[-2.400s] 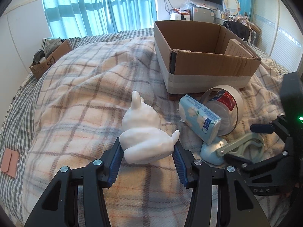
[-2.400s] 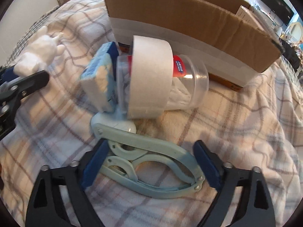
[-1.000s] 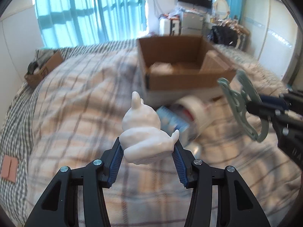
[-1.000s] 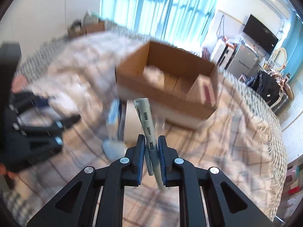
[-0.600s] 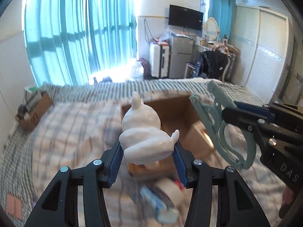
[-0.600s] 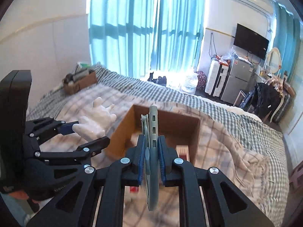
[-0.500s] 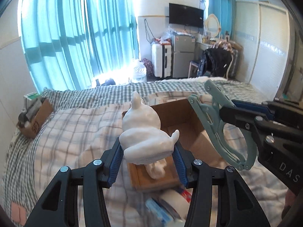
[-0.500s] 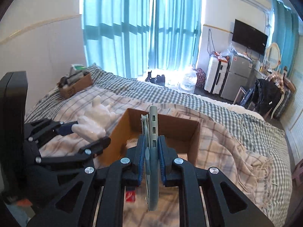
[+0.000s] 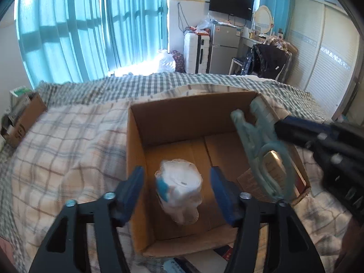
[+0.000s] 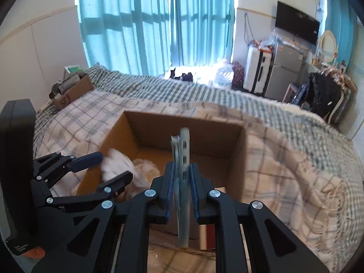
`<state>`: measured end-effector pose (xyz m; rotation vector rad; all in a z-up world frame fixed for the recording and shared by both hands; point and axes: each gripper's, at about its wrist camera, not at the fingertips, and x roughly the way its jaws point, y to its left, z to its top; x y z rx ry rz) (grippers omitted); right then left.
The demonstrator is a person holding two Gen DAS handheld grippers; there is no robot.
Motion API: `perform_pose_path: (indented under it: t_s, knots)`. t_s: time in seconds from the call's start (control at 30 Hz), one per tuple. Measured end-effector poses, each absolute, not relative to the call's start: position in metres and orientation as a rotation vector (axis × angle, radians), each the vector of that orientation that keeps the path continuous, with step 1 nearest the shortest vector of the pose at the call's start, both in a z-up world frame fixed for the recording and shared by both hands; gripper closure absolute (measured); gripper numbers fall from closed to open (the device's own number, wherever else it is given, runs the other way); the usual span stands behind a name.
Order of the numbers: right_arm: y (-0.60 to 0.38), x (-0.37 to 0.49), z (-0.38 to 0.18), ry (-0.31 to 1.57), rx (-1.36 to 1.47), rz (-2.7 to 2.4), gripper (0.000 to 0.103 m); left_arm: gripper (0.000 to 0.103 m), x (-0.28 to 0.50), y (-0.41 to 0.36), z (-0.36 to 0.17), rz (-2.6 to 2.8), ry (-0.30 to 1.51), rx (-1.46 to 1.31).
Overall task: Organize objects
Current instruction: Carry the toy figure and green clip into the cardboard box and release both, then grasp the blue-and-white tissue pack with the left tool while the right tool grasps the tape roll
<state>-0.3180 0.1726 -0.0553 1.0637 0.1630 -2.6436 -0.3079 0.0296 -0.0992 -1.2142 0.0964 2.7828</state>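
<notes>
An open cardboard box [image 9: 136,136] sits on the plaid bedspread. My left gripper [image 9: 176,182] hangs open above the box's left half. A blurred white figurine [image 9: 179,193] is below the open jaws, inside the box, free of the fingers. It also shows in the right wrist view [image 10: 120,166] as a white blur by the left fingers [image 10: 88,159]. My right gripper [image 10: 180,182] is shut on a pale green plastic clamp [image 10: 183,182], held upright over the box [image 10: 236,154]. The clamp shows in the left wrist view [image 9: 261,154] over the box's right side.
A small cardboard pack [image 9: 273,166] lies in the box's right part. A tape roll and packs peek out below the box's near wall [image 9: 182,266]. A small brown box [image 9: 22,118] stands at the bed's far left. Furniture lines the far wall.
The left gripper has opened and let go of the white figurine, which is now down inside the box. Both grippers have moved closer over the box. The right gripper still holds the clamp.
</notes>
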Motion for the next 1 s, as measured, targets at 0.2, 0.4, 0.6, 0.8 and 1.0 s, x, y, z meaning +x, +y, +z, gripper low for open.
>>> perform_pose_path:
  t_s: [0.2,0.4,0.6,0.8,1.0]
  knots:
    - [0.190,-0.278,-0.001,0.199,0.948,-2.727,0.061,0.021,-0.276,0.018,-0.058,2.859,0.092,-1.125]
    - [0.201,-0.228,0.012,0.212,0.949,-2.743,0.045,0.020,-0.234,0.006,-0.057,2.912,0.121,-1.144]
    - [0.203,-0.198,-0.048,0.187,1.078,-2.714,0.042,0.021,-0.196,0.009,-0.120,2.902,0.100,-1.284]
    - [0.195,-0.193,-0.125,0.262,1.268,-2.631,0.042,0.021,-0.192,0.023,-0.162,2.812,0.101,-1.409]
    - [0.199,-0.193,-0.125,0.238,1.246,-2.630,0.042,0.025,-0.193,0.028,-0.174,2.802,0.165,-1.452]
